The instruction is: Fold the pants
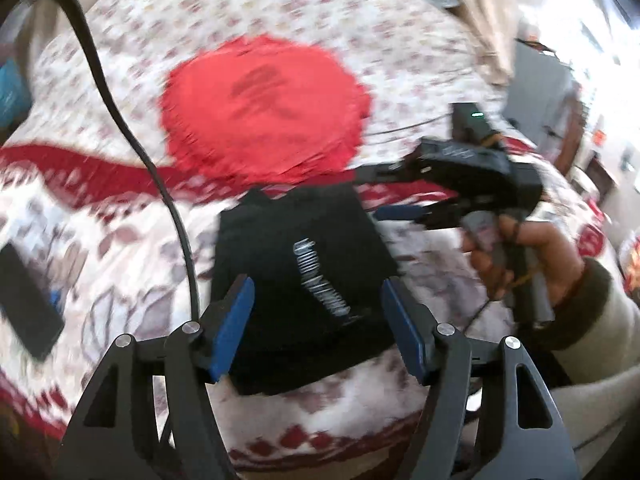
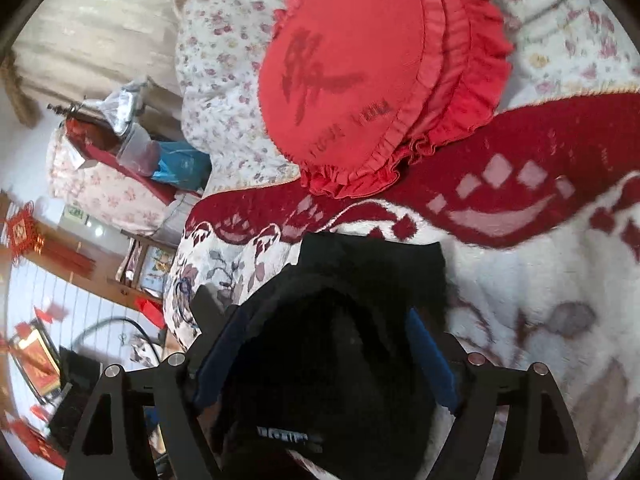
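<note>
On the patterned blanket [image 1: 120, 248] lay the black pants [image 1: 304, 280], folded into a compact square just in front of a round red cushion [image 1: 264, 108]. Above them hung the left gripper [image 1: 318, 320], its blue pads spread apart with nothing pressed between them. From the right wrist view, the right gripper [image 2: 326, 360] also stood wide, the pants' dark cloth lying between its fingers without being pinched. A hand [image 1: 528, 256] held that gripper's handle to the right. A black cable [image 1: 120, 120] crossed the blanket.
</note>
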